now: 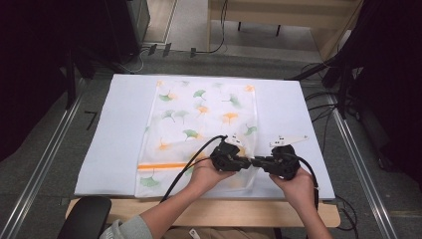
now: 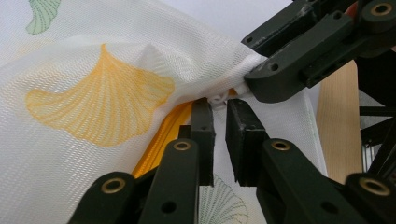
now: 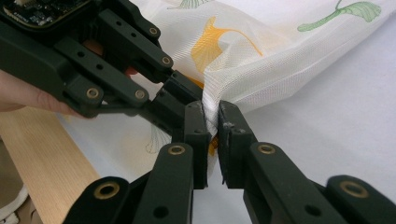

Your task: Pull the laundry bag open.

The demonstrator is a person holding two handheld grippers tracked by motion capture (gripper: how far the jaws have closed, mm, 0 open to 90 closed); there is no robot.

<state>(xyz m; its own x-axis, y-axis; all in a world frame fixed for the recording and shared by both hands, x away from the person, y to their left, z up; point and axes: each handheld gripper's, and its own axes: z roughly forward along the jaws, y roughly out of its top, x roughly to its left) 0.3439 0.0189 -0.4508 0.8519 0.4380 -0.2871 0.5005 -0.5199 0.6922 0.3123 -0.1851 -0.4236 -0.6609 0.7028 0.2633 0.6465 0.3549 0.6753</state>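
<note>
On the white bench (image 1: 114, 149), near its front edge, the soft, light mesh bag (image 1: 199, 119) lies flat, and the left gripper (image 2: 219, 109) and right gripper (image 3: 212, 119) both pinch its bunched corner by the orange zipper (image 2: 161, 140).

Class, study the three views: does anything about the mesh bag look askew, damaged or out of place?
Only one thing: the mesh bag lies flat on the white mat, except near its orange zipper, where the right gripper pinches the mesh into a raised fold. The left gripper meets it there. No tears or spills show.
</note>
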